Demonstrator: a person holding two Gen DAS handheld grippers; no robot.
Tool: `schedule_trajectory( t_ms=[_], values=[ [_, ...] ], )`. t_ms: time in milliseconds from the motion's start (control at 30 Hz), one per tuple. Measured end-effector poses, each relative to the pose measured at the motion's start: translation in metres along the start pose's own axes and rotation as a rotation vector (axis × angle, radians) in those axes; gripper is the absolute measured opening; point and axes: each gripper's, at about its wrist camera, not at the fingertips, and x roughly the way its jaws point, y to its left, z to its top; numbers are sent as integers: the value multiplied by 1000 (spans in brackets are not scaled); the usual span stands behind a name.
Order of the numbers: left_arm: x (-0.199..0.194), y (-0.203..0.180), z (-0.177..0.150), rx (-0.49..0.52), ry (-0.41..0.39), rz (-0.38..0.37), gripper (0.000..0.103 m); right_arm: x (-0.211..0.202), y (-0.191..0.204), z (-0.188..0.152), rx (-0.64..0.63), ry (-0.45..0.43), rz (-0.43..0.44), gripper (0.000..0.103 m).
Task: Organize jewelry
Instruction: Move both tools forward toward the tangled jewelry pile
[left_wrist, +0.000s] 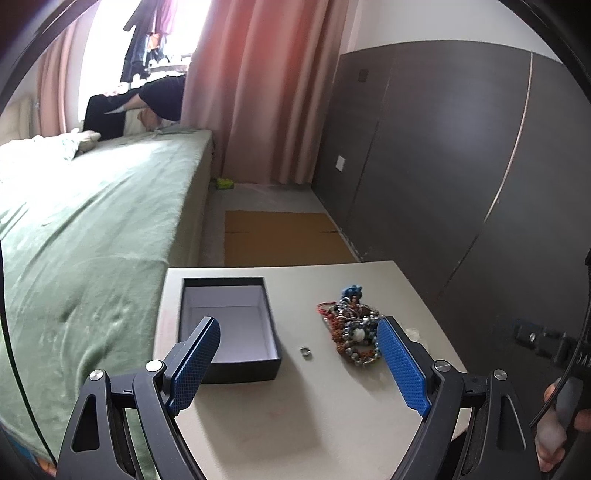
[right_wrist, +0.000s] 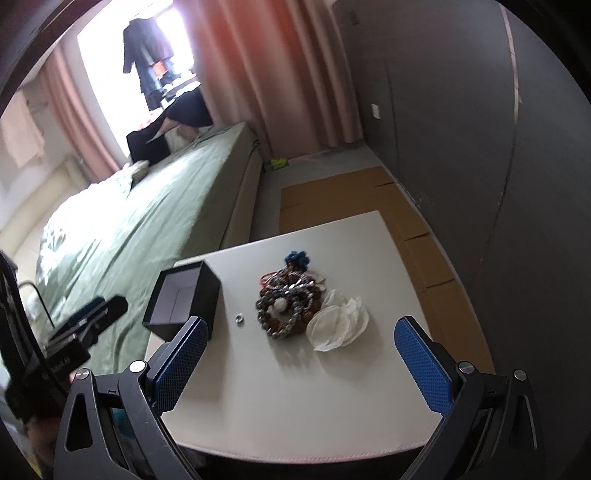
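Observation:
A tangle of beaded bracelets (left_wrist: 352, 328) (right_wrist: 288, 308) lies on the small white table (left_wrist: 295, 406) (right_wrist: 295, 387). A small silver ring (left_wrist: 306, 351) (right_wrist: 239, 318) rests between the heap and an open black box with a white lining (left_wrist: 229, 325) (right_wrist: 184, 299). The box holds nothing that I can see. My left gripper (left_wrist: 297, 334) stands open above the table, one blue pad over the box, the other beside the beads. My right gripper (right_wrist: 301, 332) is open too, hovering nearer than the heap, nothing between its pads.
Crumpled white paper cups (right_wrist: 338, 323) lie right of the beads. A bed with a green cover (left_wrist: 85, 229) (right_wrist: 140, 206) runs along the left. Flat cardboard (left_wrist: 280, 236) (right_wrist: 369, 206) lies on the floor beyond the table, by a dark wall (left_wrist: 461, 147).

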Motion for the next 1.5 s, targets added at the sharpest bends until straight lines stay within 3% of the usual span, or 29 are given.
schedule_trajectory(
  t_ms=[100,267,467,667,867,1100,1267,1500],
  values=[
    [11,-8,1,11,18,-35,82,2,-12,5,58,-8,31,100],
    [34,-21,-1,28,74,-72,69,12,-26,11,127,12,67,85],
    [55,-30,3,41,107,-105,65,23,-41,17,189,24,79,81],
    [82,-36,2,54,162,-129,47,44,-43,26,207,64,117,76],
    [89,-26,7,38,155,-104,47,87,-37,33,219,176,174,61],
    [88,2,21,-25,139,-80,47,134,-27,35,287,289,234,56],
    [84,27,27,-50,131,-21,47,163,-20,30,306,326,225,51],
    [81,41,29,-85,137,-28,47,178,-8,29,276,316,129,51]
  ],
)
